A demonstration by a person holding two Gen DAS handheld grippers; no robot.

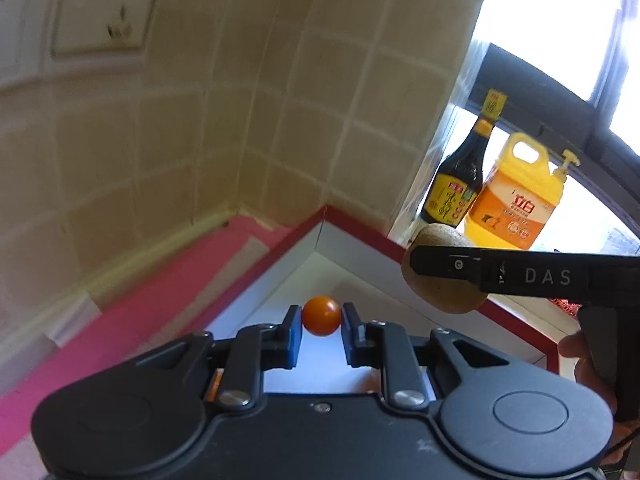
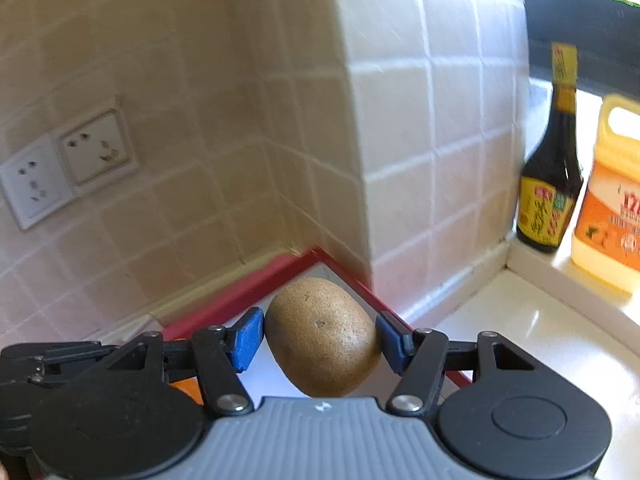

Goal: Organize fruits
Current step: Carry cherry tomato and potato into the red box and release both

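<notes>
Ahead of both my grippers, a red-rimmed white tray [image 1: 360,236] sits tight in a tiled corner, with open counter to the right. My left gripper [image 1: 321,322] is clamped narrowly on a small, smooth orange tomato [image 1: 321,315]. My right gripper [image 2: 320,336], about half-spread, pinches a fuzzy brown oval kiwi [image 2: 324,336].

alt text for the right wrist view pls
The right gripper clamps a brown kiwi between its blue pads above the corner of a red-rimmed white tray. Behind are tiled walls; a dark sauce bottle and orange detergent jug stand on a ledge at right.
</notes>
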